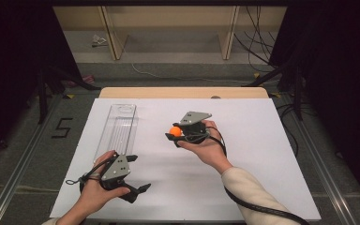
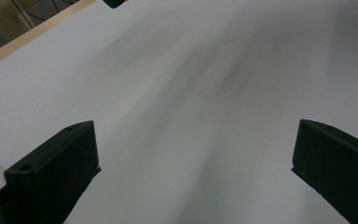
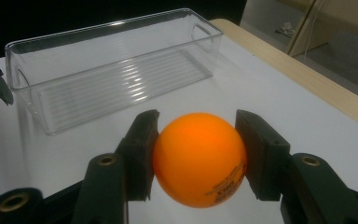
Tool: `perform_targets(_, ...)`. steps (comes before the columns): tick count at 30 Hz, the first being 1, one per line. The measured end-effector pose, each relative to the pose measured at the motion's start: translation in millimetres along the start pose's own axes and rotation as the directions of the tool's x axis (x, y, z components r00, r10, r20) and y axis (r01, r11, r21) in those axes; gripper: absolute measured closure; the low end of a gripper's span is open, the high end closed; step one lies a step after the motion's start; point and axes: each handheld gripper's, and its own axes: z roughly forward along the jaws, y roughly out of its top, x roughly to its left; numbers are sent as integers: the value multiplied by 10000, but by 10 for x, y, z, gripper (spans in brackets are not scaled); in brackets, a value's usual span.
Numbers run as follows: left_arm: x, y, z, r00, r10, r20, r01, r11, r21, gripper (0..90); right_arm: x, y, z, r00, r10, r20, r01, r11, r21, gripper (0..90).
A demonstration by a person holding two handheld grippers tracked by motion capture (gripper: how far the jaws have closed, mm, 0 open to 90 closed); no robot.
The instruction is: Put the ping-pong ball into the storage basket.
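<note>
An orange ball (image 3: 199, 157) with small dark print sits squeezed between the two black jaws of my right gripper (image 3: 196, 149). In the high view that gripper (image 1: 174, 133) is over the middle of the white table, pointing left, with the ball (image 1: 175, 131) at its tip. A long clear plastic bin (image 1: 117, 129) lies on the table's left side; it is empty (image 3: 107, 70) and lies ahead of the ball. My left gripper (image 1: 138, 174) rests near the front left edge, just below the bin's near end, its jaws wide apart over bare table (image 2: 193, 158).
The white sheet (image 1: 243, 187) covers a wooden table whose far edge (image 1: 183, 92) shows at the back. Dark stands and cables line the floor on both sides. A "5" is marked on the floor at the left (image 1: 62, 127).
</note>
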Motion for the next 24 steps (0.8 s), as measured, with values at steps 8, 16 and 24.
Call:
perform_targets(8,0,0,-1,10000,6,11,-6,10000,-1,0,13,22,33,10000,-29,-41,29,10000,-9,514)
perform_targets(16,-3,1,-1,10000,10,12,-10,10000,-10,0,25,42,63,10000,-26,-73,26,10000,-16,514)
perform_targets(24,-2,1,-1,10000,29,17,-29,10000,4,0,39,62,93,9999,-37,-128,36,10000,-38,515)
